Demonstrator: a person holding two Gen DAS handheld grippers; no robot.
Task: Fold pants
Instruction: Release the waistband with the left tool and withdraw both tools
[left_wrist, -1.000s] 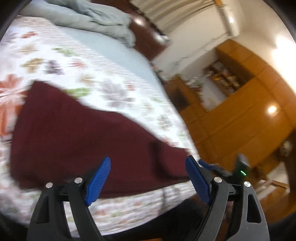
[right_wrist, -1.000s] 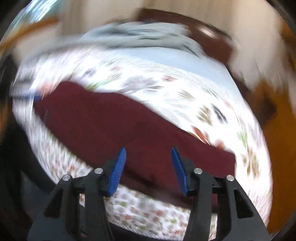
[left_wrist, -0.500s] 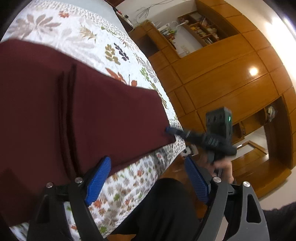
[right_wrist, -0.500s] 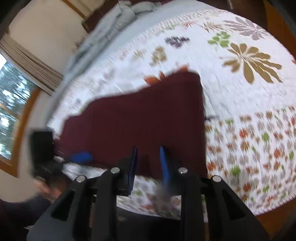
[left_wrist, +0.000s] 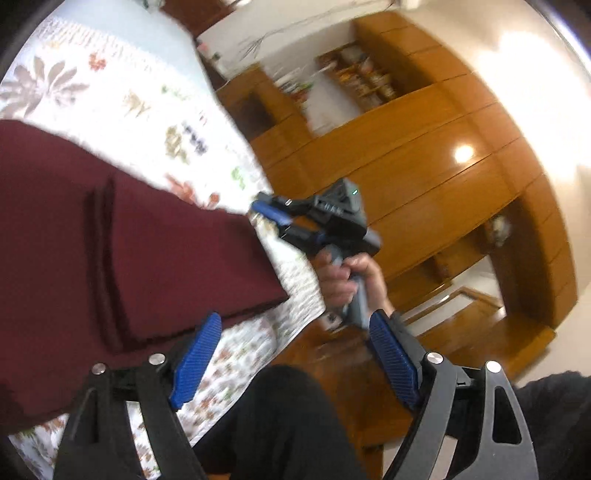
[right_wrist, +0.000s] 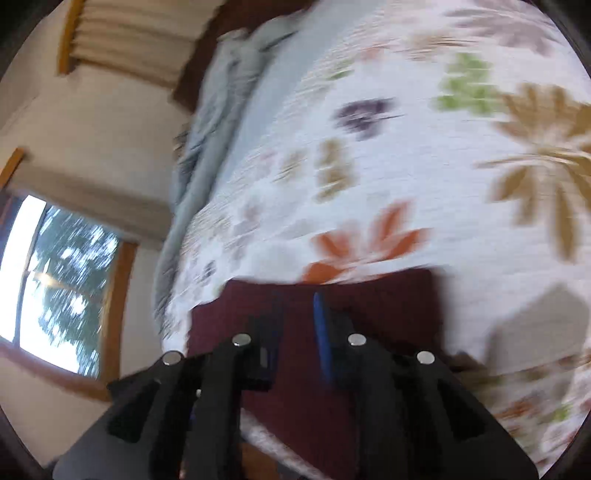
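Dark maroon pants (left_wrist: 122, 251) lie flat on a floral bedspread (left_wrist: 122, 99). My left gripper (left_wrist: 291, 358) is open and empty, at the pants' near edge by the side of the bed. My right gripper (left_wrist: 275, 221) shows in the left wrist view at the pants' far corner, held in a hand. In the right wrist view the right gripper (right_wrist: 297, 325) hangs over the end of the pants (right_wrist: 388, 306) with its blue pads (right_wrist: 320, 332) a narrow gap apart. The view is blurred, so I cannot tell whether cloth is pinched.
A crumpled grey-blue blanket (right_wrist: 218, 92) lies at the head of the bed. Wooden wardrobes and shelves (left_wrist: 424, 155) stand past the bed's edge. A window (right_wrist: 55, 288) is on the wall at the other side. The person's dark-clothed leg (left_wrist: 280, 424) is below the left gripper.
My right gripper has narrowed and moved onto the end of the pants. My left gripper has swung round toward the bed's edge and stays open.
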